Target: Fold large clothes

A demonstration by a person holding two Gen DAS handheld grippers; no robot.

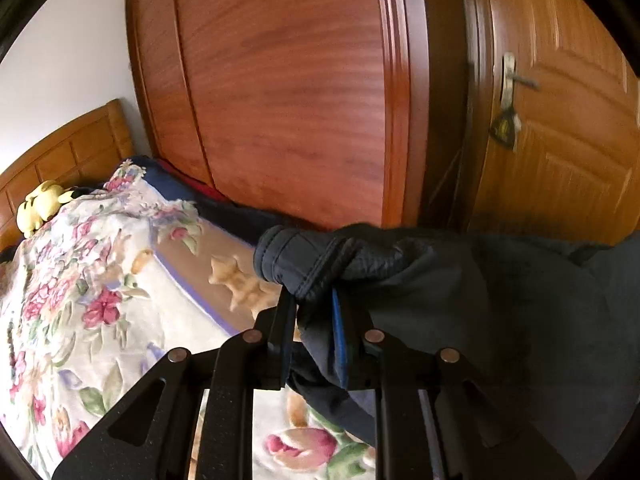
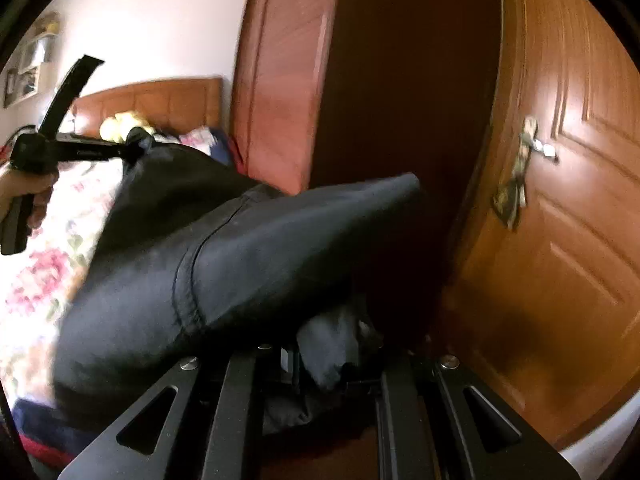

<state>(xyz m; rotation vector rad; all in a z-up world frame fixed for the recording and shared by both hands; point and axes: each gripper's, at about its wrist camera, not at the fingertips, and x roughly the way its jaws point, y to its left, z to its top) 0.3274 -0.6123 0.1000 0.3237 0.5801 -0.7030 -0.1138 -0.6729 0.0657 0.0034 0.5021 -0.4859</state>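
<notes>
A large dark navy jacket [image 1: 460, 288] hangs in the air between both grippers, above a bed. My left gripper [image 1: 314, 320] is shut on a stitched edge of the jacket near a cuff [image 1: 288, 260]. In the right wrist view the jacket [image 2: 240, 264] fills the middle, and my right gripper [image 2: 320, 356] is shut on a bunch of its fabric; the fingertips are buried in cloth. The left gripper [image 2: 132, 152] shows at the far left, held by a hand, pinching the jacket's other end.
A floral blanket [image 1: 80, 300] covers the bed below. A yellow plush toy [image 1: 40, 204] lies by the wooden headboard [image 1: 68, 148]. A reddish wardrobe [image 1: 288, 92] and a wooden door [image 1: 560, 140] with a handle stand close behind.
</notes>
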